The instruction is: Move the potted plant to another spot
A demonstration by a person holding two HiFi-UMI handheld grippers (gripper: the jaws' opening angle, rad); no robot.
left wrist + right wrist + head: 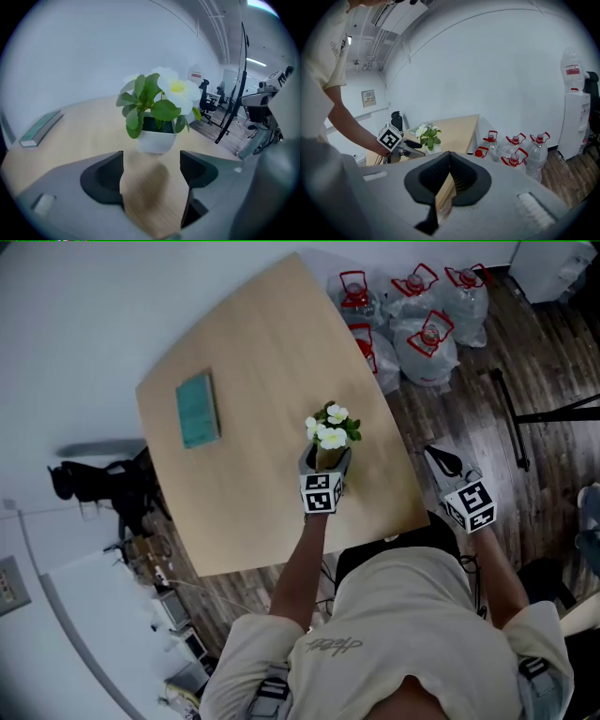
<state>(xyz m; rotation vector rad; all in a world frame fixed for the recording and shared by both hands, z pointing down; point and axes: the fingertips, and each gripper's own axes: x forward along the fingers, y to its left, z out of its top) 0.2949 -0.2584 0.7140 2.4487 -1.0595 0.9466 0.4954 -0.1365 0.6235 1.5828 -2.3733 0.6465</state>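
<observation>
The potted plant (331,430), white flowers and green leaves in a small white pot (157,140), stands upright on the light wooden table (253,352) near its right edge. My left gripper (326,461) is open right at the pot. In the left gripper view the pot sits just beyond the tips of the left gripper (151,158), and neither pad touches it. My right gripper (439,457) hangs off the table's right side above the floor. Its jaws are shut with nothing between them (449,159). The right gripper view also shows the plant (427,135) with the left gripper (407,147) beside it.
A teal book (197,409) lies on the table's far left part. Several water bottles with red handles (427,310) stand on the dark wood floor beyond the table's right corner. A black stand (525,418) is on the floor at the right. A white water dispenser (576,112) stands by the wall.
</observation>
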